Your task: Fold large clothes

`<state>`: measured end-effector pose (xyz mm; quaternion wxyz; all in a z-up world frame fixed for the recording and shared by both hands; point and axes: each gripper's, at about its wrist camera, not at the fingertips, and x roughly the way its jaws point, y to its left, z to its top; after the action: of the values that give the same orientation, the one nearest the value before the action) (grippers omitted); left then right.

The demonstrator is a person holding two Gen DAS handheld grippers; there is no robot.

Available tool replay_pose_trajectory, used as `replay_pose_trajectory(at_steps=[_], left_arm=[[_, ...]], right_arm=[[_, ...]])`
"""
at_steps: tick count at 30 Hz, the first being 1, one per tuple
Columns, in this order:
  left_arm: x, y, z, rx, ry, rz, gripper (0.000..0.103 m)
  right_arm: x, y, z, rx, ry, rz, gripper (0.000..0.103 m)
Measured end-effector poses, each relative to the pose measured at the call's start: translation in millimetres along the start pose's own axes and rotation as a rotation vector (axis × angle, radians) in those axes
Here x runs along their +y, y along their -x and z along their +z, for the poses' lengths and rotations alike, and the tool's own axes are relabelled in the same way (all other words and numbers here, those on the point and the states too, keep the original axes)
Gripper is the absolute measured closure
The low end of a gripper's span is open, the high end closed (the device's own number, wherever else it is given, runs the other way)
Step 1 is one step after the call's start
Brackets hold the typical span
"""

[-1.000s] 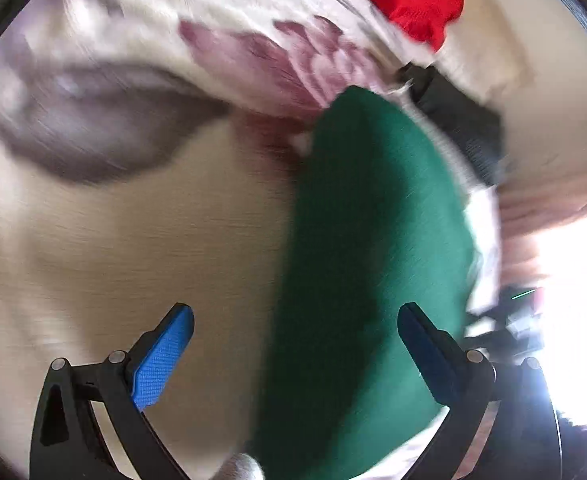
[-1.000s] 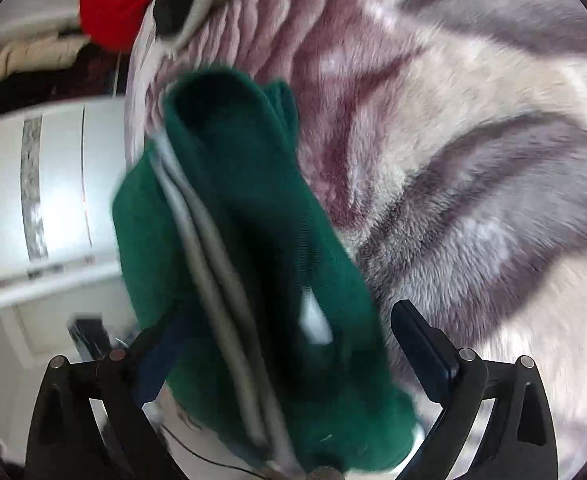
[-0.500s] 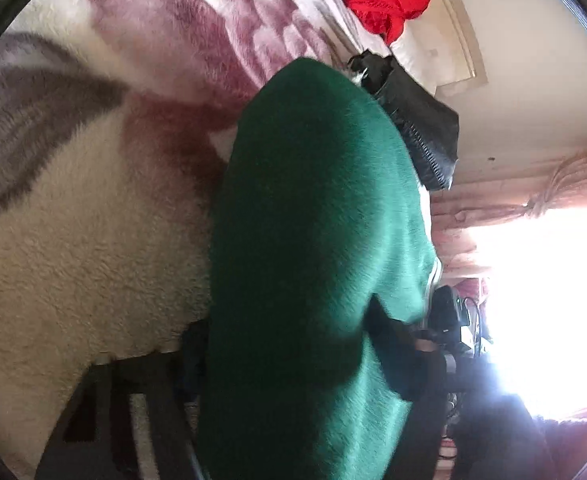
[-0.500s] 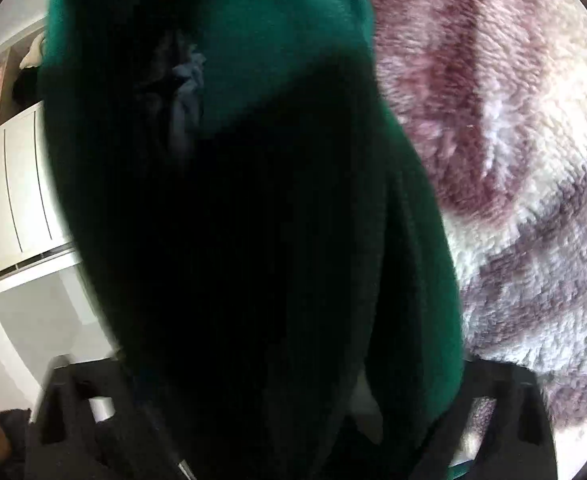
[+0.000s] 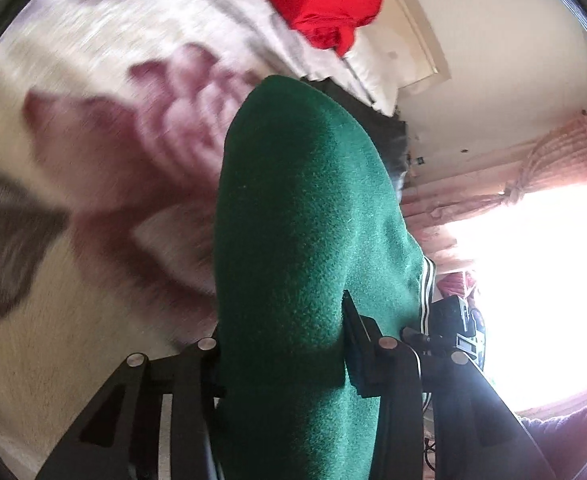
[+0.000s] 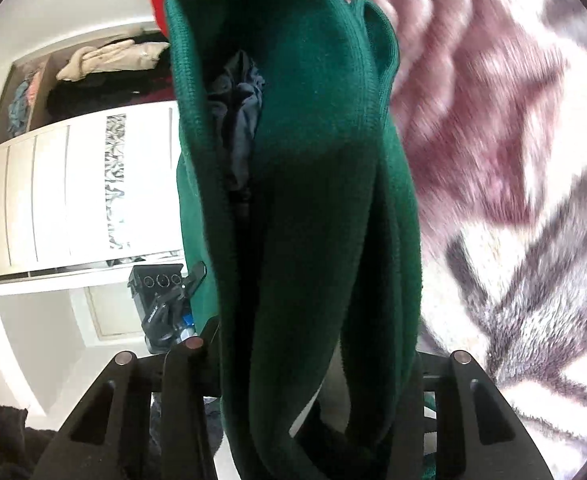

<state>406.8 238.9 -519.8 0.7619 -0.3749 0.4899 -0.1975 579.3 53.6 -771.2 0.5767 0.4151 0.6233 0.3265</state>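
Left wrist view: the left gripper (image 5: 281,344) has just been closing and its jaws clamp the green garment (image 5: 305,216), which rises over the patterned blanket (image 5: 105,184); a red cloth (image 5: 325,4) lies far.

Right wrist view: the right gripper (image 6: 313,364), also just closing, pinches the green garment's (image 6: 325,184) thick folds, wardrobe (image 6: 53,200) at left.

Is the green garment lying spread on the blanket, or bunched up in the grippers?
Bunched. The green garment rises in thick layers between the left gripper, whose jaws have just been closing, and the right gripper, likewise.
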Motion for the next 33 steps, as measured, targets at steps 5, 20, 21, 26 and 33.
replay_pose_trajectory(at_steps=[5,20,21,26,33], left_arm=[[-46.3,-10.7,45.9,-0.003,-0.045,-0.033,0.067],[-149.5,-171.6,265.3,0.046,-0.141,-0.178,0.067],[-142.6,-184.4,274.2,0.053,-0.139,-0.175,0.067],[-78.1,-273.2,292.3,0.162,-0.081,-0.092,0.062],[-55.6,-281.6,281.6,0.186,-0.034,-0.073,0.050]], right_arm=[[53.2,48.7,23.2,-0.095,0.052,-0.017,0.056],[151.0,224.5,267.0,-0.328,0.118,-0.137,0.056],[145.4,229.4,286.3,-0.327,0.108,-0.143,0.056],[76.9,206.3,371.4,-0.302,0.036,-0.240,0.056],[36.1,187.1,409.4,-0.271,0.001,-0.309,0.054]])
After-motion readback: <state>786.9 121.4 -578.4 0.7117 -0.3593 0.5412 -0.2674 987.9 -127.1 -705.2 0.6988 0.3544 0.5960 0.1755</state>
